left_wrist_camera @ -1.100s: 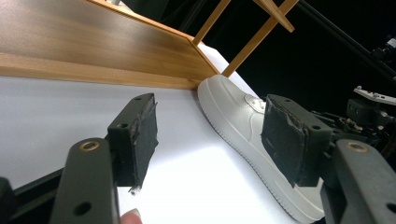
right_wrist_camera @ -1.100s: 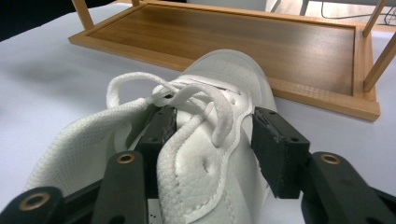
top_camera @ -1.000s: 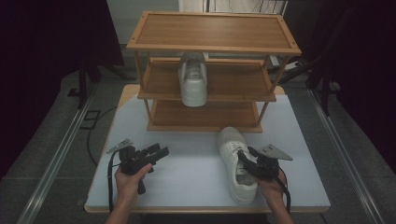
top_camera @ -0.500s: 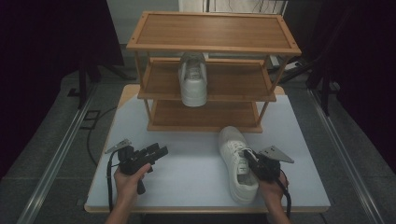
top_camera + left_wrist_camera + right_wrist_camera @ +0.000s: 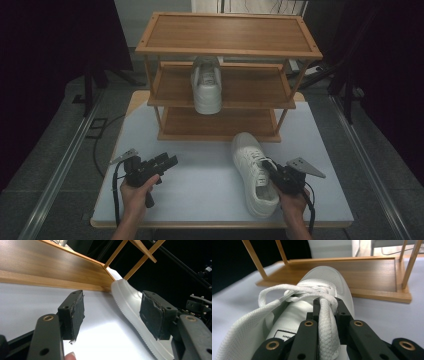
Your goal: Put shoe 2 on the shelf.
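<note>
A white low-top sneaker (image 5: 254, 172) with a ridged sole edge and loose white laces lies upright on the white worktop (image 5: 200, 190) near its front right corner, toe touching the front edge of the wooden shoe rack's (image 5: 227, 35) bottom shelf. The right gripper (image 5: 327, 306) has its jaws closed on the collar at the shoe's opening. The left gripper (image 5: 111, 312), near the front left corner, holds nothing, jaws wide apart, while a matching sneaker (image 5: 206, 85) sits on the middle shelf.

The one piece of writing sits on a small white label (image 5: 284, 335) inside the white shoe (image 5: 322, 282) in the right gripper view. Its dark print is too small and cut off to read.
</note>
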Demonstrator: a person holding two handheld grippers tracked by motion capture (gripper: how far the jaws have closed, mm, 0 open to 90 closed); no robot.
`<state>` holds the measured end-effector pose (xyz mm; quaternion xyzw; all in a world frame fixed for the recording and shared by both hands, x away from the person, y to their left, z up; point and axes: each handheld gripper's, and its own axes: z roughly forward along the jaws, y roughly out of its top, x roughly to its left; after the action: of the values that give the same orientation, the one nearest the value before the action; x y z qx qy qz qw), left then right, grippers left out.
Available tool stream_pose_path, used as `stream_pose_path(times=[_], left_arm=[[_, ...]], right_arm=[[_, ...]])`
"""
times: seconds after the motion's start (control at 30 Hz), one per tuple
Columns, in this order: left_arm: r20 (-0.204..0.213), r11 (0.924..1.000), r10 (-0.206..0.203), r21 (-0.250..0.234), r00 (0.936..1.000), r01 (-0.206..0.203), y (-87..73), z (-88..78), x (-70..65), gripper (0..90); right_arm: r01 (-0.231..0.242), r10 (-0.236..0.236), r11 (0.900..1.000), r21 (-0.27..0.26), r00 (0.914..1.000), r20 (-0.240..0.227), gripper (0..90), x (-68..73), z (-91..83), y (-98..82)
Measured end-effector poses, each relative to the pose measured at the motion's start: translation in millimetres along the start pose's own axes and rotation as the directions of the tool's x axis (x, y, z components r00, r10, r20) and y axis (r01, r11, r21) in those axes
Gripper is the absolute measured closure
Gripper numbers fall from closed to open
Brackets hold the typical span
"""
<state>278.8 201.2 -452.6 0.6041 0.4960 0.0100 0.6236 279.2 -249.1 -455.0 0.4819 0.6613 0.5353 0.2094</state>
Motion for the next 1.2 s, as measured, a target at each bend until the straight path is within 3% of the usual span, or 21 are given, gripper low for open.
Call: stream_pose_path(times=[0.13, 0.43, 0.53, 0.7, 0.9, 1.0, 1.1, 1.2], left_arm=[[-0.015, 0.9998, 0.018, -0.003, 0.9997, -0.018, 0.6, -0.7, -1.8, 35.9], [-0.019, 0.9998, 0.018, -0.006, 0.9997, -0.018, 1.2, -2.1, -1.2, 36.0], [-0.022, 0.9997, 0.022, -0.008, 0.9995, -0.022, 1.7, -2.8, -1.9, 36.0], [-0.023, 0.9996, 0.027, -0.012, 0.9994, -0.027, 2.5, -3.7, -2.7, 36.0], [-0.021, 0.9995, 0.027, -0.018, 0.9994, -0.027, 3.2, -5.5, -3.8, 36.0], [-0.017, 0.9994, 0.025, -0.024, 0.9996, -0.025, 4.5, -6.6, -5.0, 36.0], [-0.011, 0.9992, 0.028, -0.029, 0.9995, -0.028, 5.4, -8.7, -7.0, 36.0], [-0.004, 0.9992, 0.02, -0.034, 0.9998, -0.021, 5.6, -9.6, -7.3, 36.0]], right_arm=[[-0.126, 0.123, 0.991, -0.046, 0.9896, -0.075, 83.0, -7.8, -5.3, 1.1], [-0.255, 0.236, 0.962, -0.098, 0.9567, -0.171, 83.0, -7.7, -14.3, 5.9], [-0.268, 0.243, 0.956, -0.117, 0.9513, -0.189, 82.9, -5.5, -17.9, 9.3], [-0.25, 0.215, 0.957, -0.146, 0.9511, -0.222, 82.9, -1.8, -24.4, 20.3], [-0.301, 0.252, 0.936, -0.183, 0.9348, -0.251, 82.9, -0.4, -37.1, 35.4], [-0.3, 0.244, 0.93, -0.215, 0.9368, -0.251, 82.9, 3.0, -43.4, 46.1], [-0.312, 0.25, 0.92, -0.236, 0.9331, -0.259, 82.9, 6.0, -44.8, 56.8], [-0.31, 0.244, 0.918, -0.247, 0.9328, -0.266, 82.9, 6.4, -42.5, 69.1]])
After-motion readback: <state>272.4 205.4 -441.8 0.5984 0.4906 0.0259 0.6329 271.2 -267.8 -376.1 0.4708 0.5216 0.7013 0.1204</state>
